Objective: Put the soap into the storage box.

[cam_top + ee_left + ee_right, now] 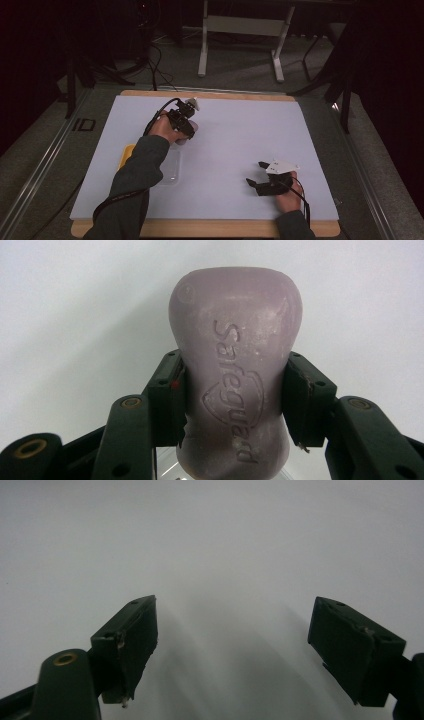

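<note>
White table point(240, 150); left gripper point(234, 390) clamps lilac soap point(235, 340), embossed "Safeguard"

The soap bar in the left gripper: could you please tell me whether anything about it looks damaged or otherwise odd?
The Safeguard soap bar looks worn, not broken: its purple face is scuffed with pale streaks and specks. The left gripper clamps its narrow waist squarely, so it sits straight. The pad on one side has a chipped, ragged edge. Nothing is spilled.
</note>
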`<action>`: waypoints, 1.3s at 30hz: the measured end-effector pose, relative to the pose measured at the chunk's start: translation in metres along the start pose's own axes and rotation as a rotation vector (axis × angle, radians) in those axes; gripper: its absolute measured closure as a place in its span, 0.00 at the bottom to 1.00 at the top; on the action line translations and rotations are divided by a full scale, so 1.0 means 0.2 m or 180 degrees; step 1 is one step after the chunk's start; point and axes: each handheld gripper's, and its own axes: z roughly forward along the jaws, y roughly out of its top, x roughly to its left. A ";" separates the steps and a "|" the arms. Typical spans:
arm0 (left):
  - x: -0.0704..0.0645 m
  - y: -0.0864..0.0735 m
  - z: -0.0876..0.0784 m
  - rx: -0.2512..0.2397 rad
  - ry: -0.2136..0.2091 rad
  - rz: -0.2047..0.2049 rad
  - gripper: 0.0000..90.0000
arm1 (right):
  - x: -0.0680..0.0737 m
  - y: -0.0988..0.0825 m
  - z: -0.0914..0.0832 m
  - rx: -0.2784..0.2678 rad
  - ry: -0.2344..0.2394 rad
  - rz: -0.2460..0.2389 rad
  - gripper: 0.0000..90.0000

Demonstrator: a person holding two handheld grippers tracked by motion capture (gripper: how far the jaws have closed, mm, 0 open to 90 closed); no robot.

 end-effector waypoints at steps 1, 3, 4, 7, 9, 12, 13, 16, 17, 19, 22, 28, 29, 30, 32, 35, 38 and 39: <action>0.00 0.00 0.00 -0.0003 0.0000 -0.0007 0.55 | 0.00 0.00 0.00 0.0001 0.0000 0.0000 0.22; 0.00 -0.01 -0.01 -0.0020 -0.0004 -0.0026 0.55 | 0.00 0.00 0.00 0.0001 -0.0003 0.0001 0.22; 0.00 -0.01 0.00 -0.0027 -0.0005 -0.0031 0.55 | 0.00 0.00 0.00 0.0000 -0.0003 0.0002 0.22; 0.00 -0.02 0.00 -0.0006 0.0002 -0.0020 0.55 | 0.00 0.00 0.00 -0.0001 -0.0003 0.0003 0.22; 0.01 -0.03 -0.01 0.0009 0.0023 -0.0011 0.55 | 0.00 0.00 0.00 -0.0004 -0.0008 0.0002 0.22; 0.01 -0.03 -0.02 -0.0002 0.0029 -0.0022 0.55 | 0.00 0.00 0.00 -0.0005 -0.0011 -0.0005 0.22; 0.01 -0.04 -0.02 -0.0013 0.0026 -0.0018 0.55 | 0.00 0.00 0.00 -0.0005 -0.0011 -0.0006 0.22; 0.01 -0.05 -0.03 -0.0031 0.0031 -0.0031 0.55 | 0.00 0.00 0.00 -0.0005 -0.0012 -0.0011 0.22; 0.01 -0.06 -0.04 -0.0022 0.0040 -0.0020 0.55 | 0.00 0.00 0.00 -0.0005 -0.0014 -0.0014 0.22; 0.01 -0.07 -0.04 -0.0020 0.0044 -0.0019 0.55 | 0.00 0.00 0.00 -0.0006 -0.0016 -0.0014 0.22; 0.02 -0.08 -0.05 -0.0031 0.0041 -0.0021 0.55 | 0.00 0.00 0.00 -0.0007 -0.0018 -0.0014 0.22; 0.01 -0.11 -0.06 -0.0068 0.0035 -0.0003 0.55 | 0.00 0.00 0.00 -0.0009 -0.0024 -0.0027 0.22; 0.01 -0.11 -0.07 -0.0070 0.0036 0.0009 0.55 | 0.00 0.00 0.00 -0.0011 -0.0025 -0.0029 0.22; 0.01 -0.11 -0.07 -0.0078 0.0033 0.0009 0.55 | 0.00 0.00 0.00 -0.0012 -0.0025 -0.0031 0.22; 0.01 -0.12 -0.07 -0.0074 0.0038 0.0012 0.55 | 0.01 0.00 0.00 -0.0013 -0.0028 -0.0032 0.22; 0.01 -0.13 -0.08 -0.0081 0.0045 0.0020 0.55 | 0.01 0.00 0.00 -0.0014 -0.0028 -0.0032 0.22; 0.00 -0.14 -0.09 -0.0107 0.0026 0.0033 0.55 | 0.01 0.00 0.00 -0.0014 -0.0029 -0.0034 0.22; 0.00 -0.14 -0.09 -0.0093 0.0028 0.0048 0.55 | 0.01 0.00 0.00 -0.0012 -0.0031 -0.0034 0.22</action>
